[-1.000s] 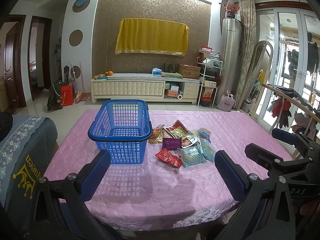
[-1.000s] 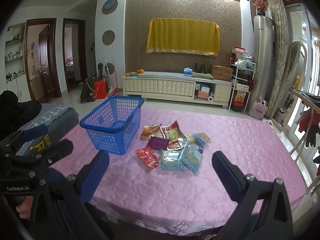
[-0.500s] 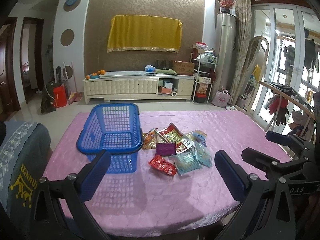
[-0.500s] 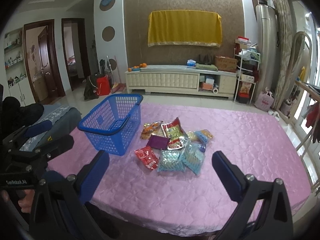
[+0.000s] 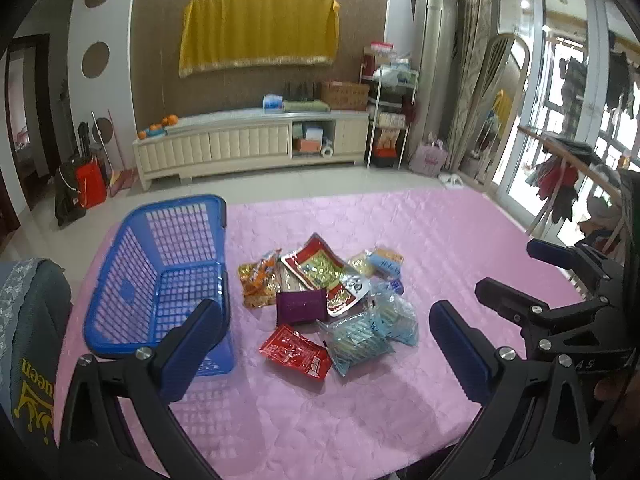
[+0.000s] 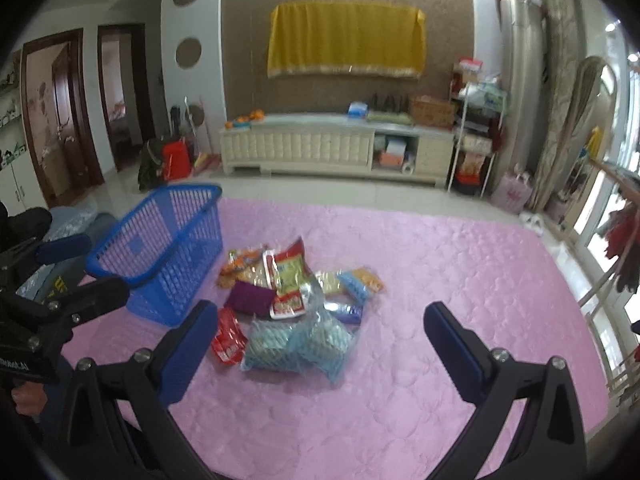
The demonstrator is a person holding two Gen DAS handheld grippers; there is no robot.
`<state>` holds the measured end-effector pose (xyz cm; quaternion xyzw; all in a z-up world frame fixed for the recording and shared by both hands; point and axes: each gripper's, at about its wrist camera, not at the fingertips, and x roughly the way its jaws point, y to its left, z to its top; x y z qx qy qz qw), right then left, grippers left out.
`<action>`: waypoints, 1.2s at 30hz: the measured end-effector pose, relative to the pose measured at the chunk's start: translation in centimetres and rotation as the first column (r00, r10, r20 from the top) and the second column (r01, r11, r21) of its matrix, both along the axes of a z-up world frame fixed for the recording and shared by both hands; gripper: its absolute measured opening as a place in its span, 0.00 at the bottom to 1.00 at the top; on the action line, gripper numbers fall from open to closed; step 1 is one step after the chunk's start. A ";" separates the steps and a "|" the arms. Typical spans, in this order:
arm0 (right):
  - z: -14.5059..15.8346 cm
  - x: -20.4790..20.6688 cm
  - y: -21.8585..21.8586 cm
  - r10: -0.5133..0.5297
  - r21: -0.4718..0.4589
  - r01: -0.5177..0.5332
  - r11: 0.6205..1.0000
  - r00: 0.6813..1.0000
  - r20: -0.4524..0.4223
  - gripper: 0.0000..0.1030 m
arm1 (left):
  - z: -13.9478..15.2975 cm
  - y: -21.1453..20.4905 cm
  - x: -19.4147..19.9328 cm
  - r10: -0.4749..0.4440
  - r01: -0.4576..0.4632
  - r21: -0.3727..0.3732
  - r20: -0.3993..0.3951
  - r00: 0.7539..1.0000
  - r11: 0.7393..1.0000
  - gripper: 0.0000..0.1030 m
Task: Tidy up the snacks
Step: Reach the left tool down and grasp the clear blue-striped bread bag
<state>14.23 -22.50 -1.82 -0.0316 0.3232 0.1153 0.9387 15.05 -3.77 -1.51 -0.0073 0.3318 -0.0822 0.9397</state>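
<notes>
The snacks (image 5: 326, 300) lie in a loose heap near the middle of the bench (image 5: 460, 240), which is covered in a quilted pink cloth. At the near edge of the heap sits a red packet (image 5: 295, 351), and just right of it two clear bags of pale blue pieces (image 5: 372, 330) overlap each other. Behind the red packet is a purple pouch (image 5: 301, 306), touching a larger red-and-green packet (image 5: 320, 272) that partly lies over its neighbours. An orange packet (image 5: 256, 278) is at the left side of the heap, and small yellow and blue packets (image 5: 380, 262) lie at the far right.

Just left of the heap, apart from it, stands the blue basket (image 5: 132, 280), a latticed plastic one sitting upright; nothing shows inside it.

The left gripper (image 5: 320, 344) hangs over the near edge of the bench, jaws spread wide with nothing between them, the basket's near corner behind its left finger. The right gripper (image 6: 316, 350) is likewise wide open and holding nothing, with the near bags of the heap framed between its fingers.

Beyond the bench, across a tiled floor, a long cream cabinet (image 5: 248, 144) stands against a patterned brown wall under a yellow cloth (image 5: 258, 34).
</notes>
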 end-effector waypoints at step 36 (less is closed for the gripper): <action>-13.3 11.7 -4.8 0.146 0.288 -0.010 0.958 0.878 -0.456 0.66 | -11.6 -2.9 7.8 0.110 -0.136 -0.046 -0.373 0.921 0.990 1.00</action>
